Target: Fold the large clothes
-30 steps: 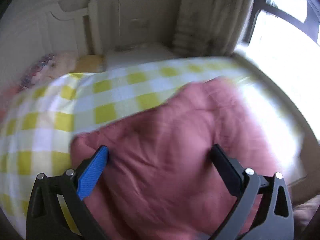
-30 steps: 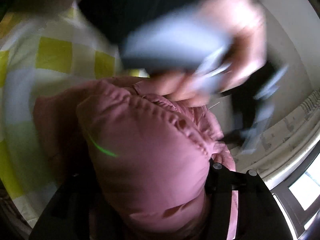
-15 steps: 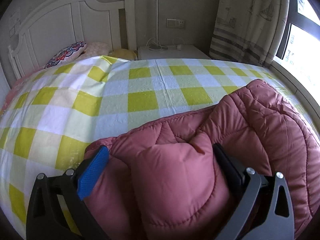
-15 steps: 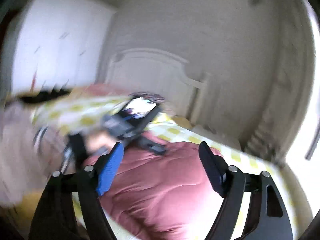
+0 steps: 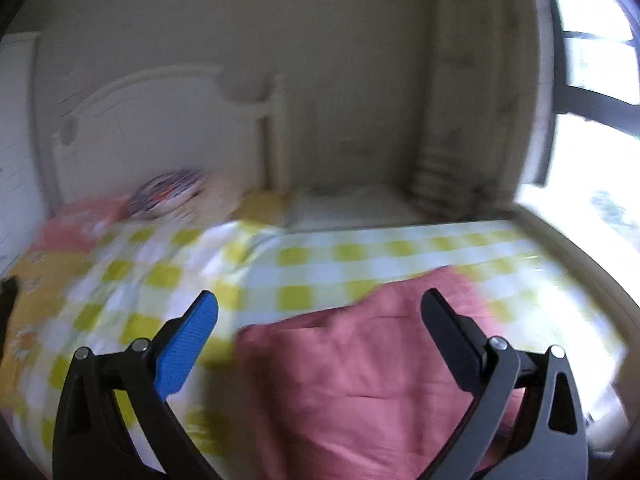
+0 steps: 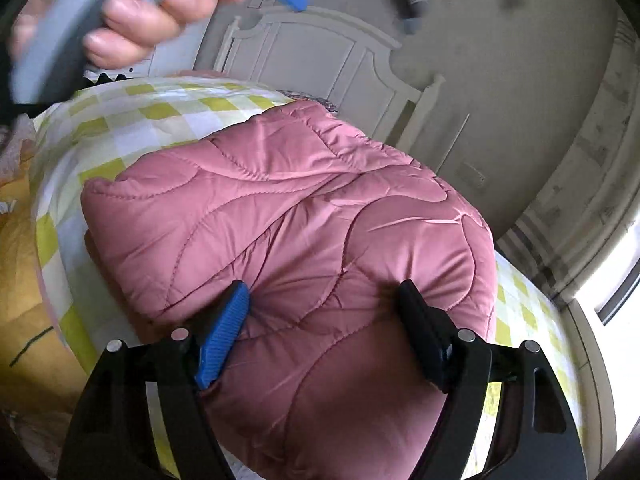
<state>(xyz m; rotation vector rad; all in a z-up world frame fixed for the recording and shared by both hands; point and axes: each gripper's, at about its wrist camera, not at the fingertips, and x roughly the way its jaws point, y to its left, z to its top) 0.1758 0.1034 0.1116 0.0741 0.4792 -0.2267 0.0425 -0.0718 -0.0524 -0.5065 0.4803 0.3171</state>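
pink quilted jacket (image 6: 304,240) folded, lying on checked bed cover (image 6: 160,116) | right gripper (image 6: 324,304) jaws spread, empty, over jacket's 6 o'clock edge | left gripper (image 5: 320,312) spread, empty, jacket toward 5 o'clock

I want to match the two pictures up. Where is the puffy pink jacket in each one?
Left wrist view: the pink jacket fills the lower middle, blurred, beyond the open left gripper.
Right wrist view: it fills the centre, under the open right gripper.
Shared landmark: the white headboard behind the yellow checked bedspread.
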